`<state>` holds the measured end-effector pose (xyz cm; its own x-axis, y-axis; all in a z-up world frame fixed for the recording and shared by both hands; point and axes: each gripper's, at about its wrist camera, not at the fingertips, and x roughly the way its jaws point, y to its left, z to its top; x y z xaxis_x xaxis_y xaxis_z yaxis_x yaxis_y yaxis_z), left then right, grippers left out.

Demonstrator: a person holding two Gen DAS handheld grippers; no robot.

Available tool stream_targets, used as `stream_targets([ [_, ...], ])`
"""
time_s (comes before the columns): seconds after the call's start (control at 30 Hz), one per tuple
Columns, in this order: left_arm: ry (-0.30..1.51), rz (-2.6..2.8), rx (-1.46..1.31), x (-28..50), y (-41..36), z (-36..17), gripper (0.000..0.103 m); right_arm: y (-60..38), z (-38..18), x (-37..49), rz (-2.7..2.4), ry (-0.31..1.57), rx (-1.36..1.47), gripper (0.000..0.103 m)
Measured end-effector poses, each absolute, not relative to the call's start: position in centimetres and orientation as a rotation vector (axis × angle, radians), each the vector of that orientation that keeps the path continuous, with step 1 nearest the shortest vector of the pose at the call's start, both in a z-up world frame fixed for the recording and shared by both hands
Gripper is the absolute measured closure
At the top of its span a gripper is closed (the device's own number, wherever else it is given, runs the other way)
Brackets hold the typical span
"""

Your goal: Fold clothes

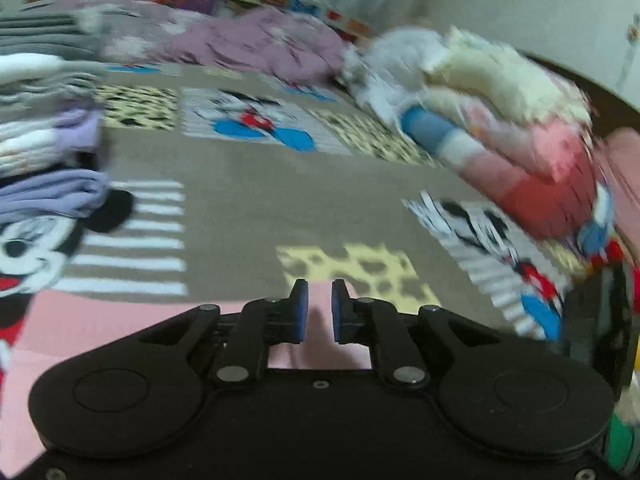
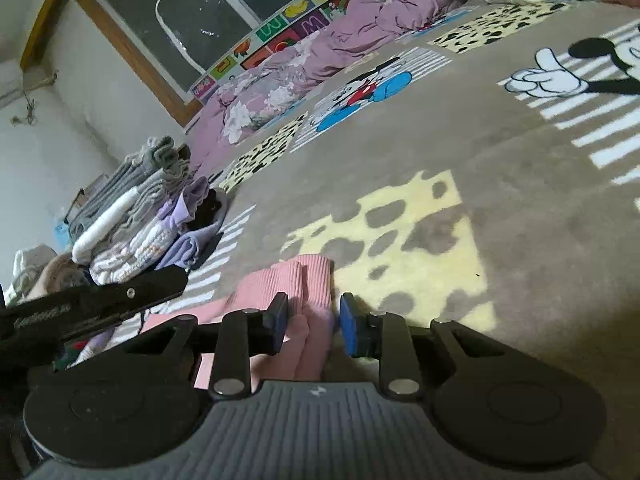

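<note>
1. The pink garment is a soft ribbed knit lying on the bed's cartoon-print blanket, right under both tools.
2. The right tool has its blue pads on either side of a bunched ribbed cuff or hem; they look clamped on the fold, though the right-hand pad may stand slightly clear.
3. The left tool holds its pads nearly together with pink cloth showing in the narrow gap; whether it pinches any fabric I cannot tell.
4. Handling, as I judge it: light, limp and stretchy, so it will sag and drag. Take it at the thicker ribbed edge or a seam, with both tools well apart, to keep the fold straight.
5. Further out, a stack of folded clothes sits to the left, a purple quilt lies along the far edge, and an unfolded pile waits on the right.
</note>
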<state>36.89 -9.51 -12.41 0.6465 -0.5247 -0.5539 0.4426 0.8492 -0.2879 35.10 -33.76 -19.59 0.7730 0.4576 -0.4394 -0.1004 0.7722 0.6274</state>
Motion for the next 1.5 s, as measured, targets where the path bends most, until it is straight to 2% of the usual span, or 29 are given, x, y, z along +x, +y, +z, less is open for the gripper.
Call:
stream_targets([
  [0.07, 0.718, -0.555, -0.088, 37.2, -10.5, -13.6, 0.093, -34.0, -19.8, 35.2, 0.329, 0.622, 0.641, 0.076],
  [0.17, 0.68, -0.55, -0.069, 35.9, -10.6, -13.0, 0.092, -34.3, -19.9, 35.4, 0.331, 0.629, 0.664, 0.078],
  [0.2, 0.662, -0.557, -0.075, 35.2, -10.3, -12.4, 0.088, -34.4, -19.9, 35.3, 0.337, 0.626, 0.673, 0.078],
  [0.33, 0.609, -0.569, -0.015, 30.8, -9.4, -10.6, 0.082, -35.8, -19.1, 34.4, 0.38, 0.56, 0.749, 0.069],
  [0.4, 0.596, -0.586, 0.028, 28.0, -9.5, -10.3, 0.077, -36.8, -18.0, 33.0, 0.401, 0.508, 0.782, 0.069],
  [0.67, 0.572, -0.72, 0.147, 17.5, -12.0, -11.4, 0.076, -38.8, -16.8, 21.9, 0.413, 0.448, 0.836, 0.068],
  [0.8, 0.628, -0.651, 0.269, 16.7, -13.2, -14.7, 0.077, -38.4, -17.9, 15.9, 0.403, 0.464, 0.879, 0.069],
  [1.0, 0.567, -0.671, 0.172, 15.3, -12.6, -12.3, 0.076, -36.7, -18.7, 9.9, 0.412, 0.532, 0.83, 0.069],
  [1.27, 0.673, -0.64, 0.218, 15.1, -14.0, -15.1, 0.071, -32.8, -18.4, 8.4, 0.413, 0.642, 0.536, 0.07],
  [1.37, 0.644, -0.639, 0.226, 14.5, -14.2, -14.3, 0.071, -32.6, -18.2, 8.0, 0.409, 0.64, 0.512, 0.073],
  [1.5, 0.691, -0.62, 0.226, 14.8, -14.2, -14.8, 0.064, -32.6, -18.0, 7.4, 0.406, 0.635, 0.49, 0.073],
])
